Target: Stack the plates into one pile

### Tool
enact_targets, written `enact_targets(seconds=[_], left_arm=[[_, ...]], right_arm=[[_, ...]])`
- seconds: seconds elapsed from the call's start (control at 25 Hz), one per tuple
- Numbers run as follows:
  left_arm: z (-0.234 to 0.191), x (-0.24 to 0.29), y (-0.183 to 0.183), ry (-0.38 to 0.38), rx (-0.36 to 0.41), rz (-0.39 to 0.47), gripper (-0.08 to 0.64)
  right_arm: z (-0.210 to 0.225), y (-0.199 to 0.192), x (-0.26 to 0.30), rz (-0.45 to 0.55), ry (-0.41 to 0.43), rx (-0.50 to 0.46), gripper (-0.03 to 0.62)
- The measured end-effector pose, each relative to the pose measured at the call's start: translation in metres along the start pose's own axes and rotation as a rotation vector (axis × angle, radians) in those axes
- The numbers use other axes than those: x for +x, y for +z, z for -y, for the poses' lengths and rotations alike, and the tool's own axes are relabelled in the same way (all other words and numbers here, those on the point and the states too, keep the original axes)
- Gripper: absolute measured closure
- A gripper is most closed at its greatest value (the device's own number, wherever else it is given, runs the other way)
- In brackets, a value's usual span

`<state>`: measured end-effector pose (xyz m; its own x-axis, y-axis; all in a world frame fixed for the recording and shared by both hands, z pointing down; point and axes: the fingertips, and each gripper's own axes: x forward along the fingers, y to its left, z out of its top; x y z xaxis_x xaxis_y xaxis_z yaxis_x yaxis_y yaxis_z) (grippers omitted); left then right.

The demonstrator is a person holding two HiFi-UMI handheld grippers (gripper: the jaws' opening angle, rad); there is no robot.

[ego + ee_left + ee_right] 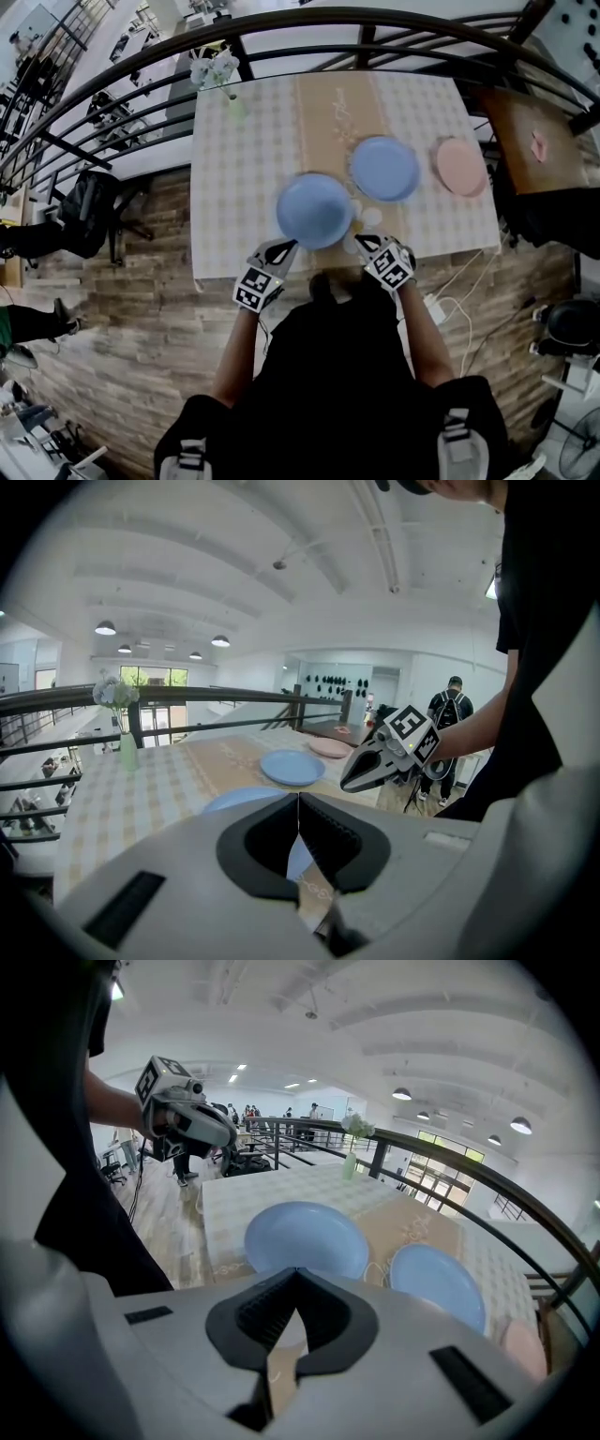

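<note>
Both claws pinched closed and empty: my left gripper (281, 248) and right gripper (364, 244) at the table's (234, 169) near edge. Near blue plate (315, 210) lies just ahead, between them, about equally close to each. Farther right: second blue plate (384, 169), then pink plate (460, 166). All apart, unstacked.

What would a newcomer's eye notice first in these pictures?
Three round plates lie on the checked tablecloth: a light-blue plate nearest, a second light-blue plate beyond, a pale pink plate far right. The left claw and right claw hover shut, empty, by the near edge.
</note>
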<state>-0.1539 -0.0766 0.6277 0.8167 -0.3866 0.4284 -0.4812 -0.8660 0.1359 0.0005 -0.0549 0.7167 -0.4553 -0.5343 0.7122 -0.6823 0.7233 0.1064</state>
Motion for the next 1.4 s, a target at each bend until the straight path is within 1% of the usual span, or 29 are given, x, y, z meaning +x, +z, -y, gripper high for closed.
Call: enact_targets(seconds=[0.12,0.24,0.36,0.56,0.64,0.72,0.88,0.96,1.24,1.4], left_arm=[[-0.002,-0.004,-0.005,0.005,-0.005,-0.01,0.557],[-0.007,-0.01,-0.008,0.026,-0.019,-0.007,0.557],[-0.012,-0.014,-0.011,0.054,-0.035,-0.005,0.557],[-0.015,-0.02,-0.014,0.083,-0.05,-0.009,0.557],[-0.016,-0.025,-0.018,0.096,-0.055,-0.013,0.557],[-0.018,-0.032,-0.022,0.115,-0.062,-0.014,0.557],[-0.02,-0.044,-0.029,0.153,-0.082,-0.015,0.557],[-0.019,-0.049,-0.033,0.167,-0.09,-0.018,0.557],[-0.025,-0.068,-0.051,0.211,-0.124,-0.032,0.557],[-0.024,-0.076,-0.058,0.226,-0.136,-0.039,0.557]], right_arm=[[-0.006,-0.002,0.011,-0.018,0.03,-0.013,0.592],[-0.008,-0.004,0.022,-0.032,0.054,-0.013,0.592],[-0.011,-0.002,0.031,-0.049,0.085,-0.053,0.592],[-0.025,-0.005,0.053,-0.101,0.142,-0.211,0.591],[-0.032,-0.006,0.061,-0.117,0.16,-0.26,0.589],[-0.038,-0.005,0.068,-0.123,0.173,-0.296,0.561],[-0.048,-0.008,0.079,-0.142,0.197,-0.363,0.526],[-0.051,-0.015,0.083,-0.169,0.195,-0.413,0.502],[-0.071,-0.023,0.107,-0.199,0.198,-0.596,0.502],[-0.076,-0.027,0.119,-0.202,0.153,-0.688,0.502]])
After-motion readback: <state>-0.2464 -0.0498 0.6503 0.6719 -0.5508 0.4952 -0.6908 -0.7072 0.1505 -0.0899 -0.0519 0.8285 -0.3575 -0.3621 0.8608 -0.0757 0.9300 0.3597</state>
